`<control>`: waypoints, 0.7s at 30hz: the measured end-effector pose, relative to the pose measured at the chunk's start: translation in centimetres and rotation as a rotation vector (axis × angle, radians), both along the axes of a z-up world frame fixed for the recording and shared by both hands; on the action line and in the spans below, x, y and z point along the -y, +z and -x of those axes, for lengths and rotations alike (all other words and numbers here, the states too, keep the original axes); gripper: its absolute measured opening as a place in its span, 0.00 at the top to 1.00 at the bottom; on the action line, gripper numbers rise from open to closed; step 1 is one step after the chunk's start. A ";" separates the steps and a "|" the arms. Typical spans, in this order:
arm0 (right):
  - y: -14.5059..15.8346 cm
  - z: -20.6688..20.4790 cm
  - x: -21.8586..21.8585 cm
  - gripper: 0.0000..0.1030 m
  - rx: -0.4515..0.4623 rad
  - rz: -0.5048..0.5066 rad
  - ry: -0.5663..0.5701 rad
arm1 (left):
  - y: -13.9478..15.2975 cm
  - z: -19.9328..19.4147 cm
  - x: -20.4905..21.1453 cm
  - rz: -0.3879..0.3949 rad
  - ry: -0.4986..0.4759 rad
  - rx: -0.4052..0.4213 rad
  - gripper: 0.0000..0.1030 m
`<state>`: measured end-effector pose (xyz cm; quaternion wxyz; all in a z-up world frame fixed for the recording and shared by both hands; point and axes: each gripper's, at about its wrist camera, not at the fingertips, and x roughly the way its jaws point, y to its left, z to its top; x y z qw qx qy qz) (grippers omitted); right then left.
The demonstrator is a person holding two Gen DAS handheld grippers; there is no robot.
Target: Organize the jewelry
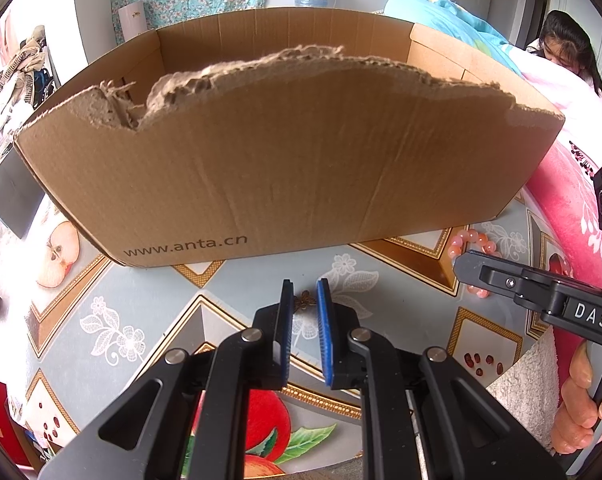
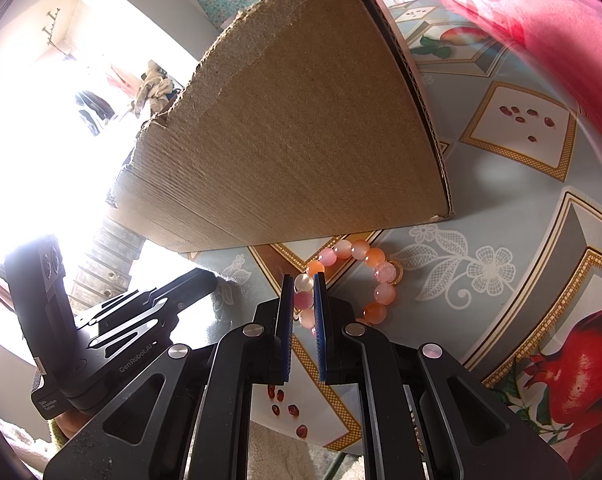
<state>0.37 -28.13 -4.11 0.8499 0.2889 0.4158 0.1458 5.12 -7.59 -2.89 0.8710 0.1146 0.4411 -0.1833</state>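
Big cardboard box [image 1: 285, 168], torn top edge, sits on the patterned tablecloth [image 1: 141, 300] w/ fruit prints; it fills most of both views, open top, contents not visible from here. A person sits in the far bkgd by pink and blue bedding.

Left gripper [image 1: 305, 296] hangs just short of the box front, jaws nearly shut, only a thin slot between the blue pads. A small bronze flower-shaped piece [image 1: 304, 301], prob. an earring or charm, shows in that slot; can't tell if it's pinched or just lying on the cloth behind.

Right gripper [image 2: 304, 292] is near the box's right corner, jaws also narrow. The pink-orange bead bracelet [image 2: 353, 280] lies on the cloth there, and a couple of its beads show in the gap, so the pads look closed on that side of the loop. The rest of the loop rests flat.

My read: step in hand is lifting each piece over the wall into the box. Do it well = lift straight up first, clear the ragged edge so beads don't snag, then release low inside, one hand at a time.
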 end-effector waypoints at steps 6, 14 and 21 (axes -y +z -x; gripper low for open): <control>0.0 0.0 0.0 0.93 0.000 0.000 0.000 | 0.0 0.0 0.0 0.000 0.000 0.000 0.89; 0.2 0.0 0.6 0.92 0.000 -0.011 -0.017 | 0.0 -0.1 0.0 0.000 0.005 0.001 0.89; 1.7 1.4 5.0 0.92 0.063 -0.123 -0.097 | 0.4 0.3 -0.2 0.004 0.021 0.014 0.89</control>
